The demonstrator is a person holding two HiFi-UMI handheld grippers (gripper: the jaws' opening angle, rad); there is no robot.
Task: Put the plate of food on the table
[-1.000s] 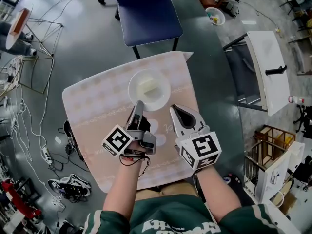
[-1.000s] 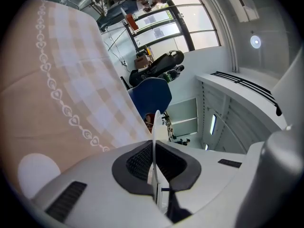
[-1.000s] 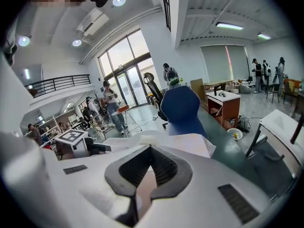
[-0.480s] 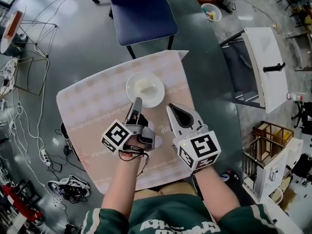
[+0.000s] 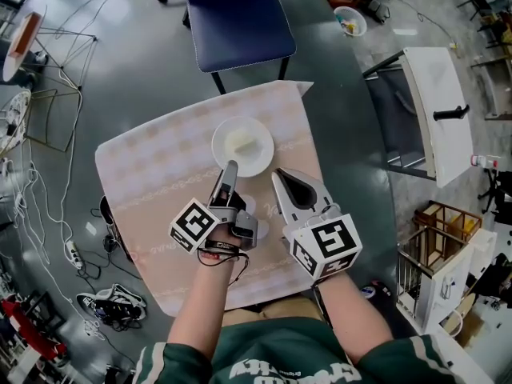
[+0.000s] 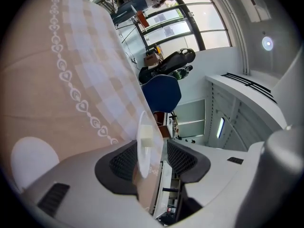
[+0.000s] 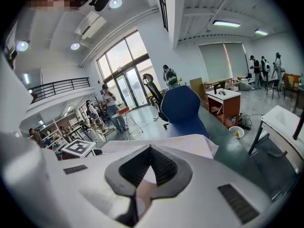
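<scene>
plate (image 5: 226,155) (with food (image 5: 245,143)) on table (image 5: 156,184); left gripper (image 5: 230,168) jaws opening round rim, right gripper (image 5: 278,175) closed.

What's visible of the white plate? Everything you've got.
The plate is round, white, shallow, glossy like ceramic or plastic. It sits flat on the pink checked tablecloth, toward the far edge, carrying one pale block of food. Its near rim lies between the left gripper's opening jaws; the pads look clear of it.

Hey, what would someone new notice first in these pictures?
A white plate with a pale block of food sits on the pink cloth. The left tongs are opening with the plate's near rim between them, while the right tongs are shut alongside. A blue chair stands beyond.
</scene>
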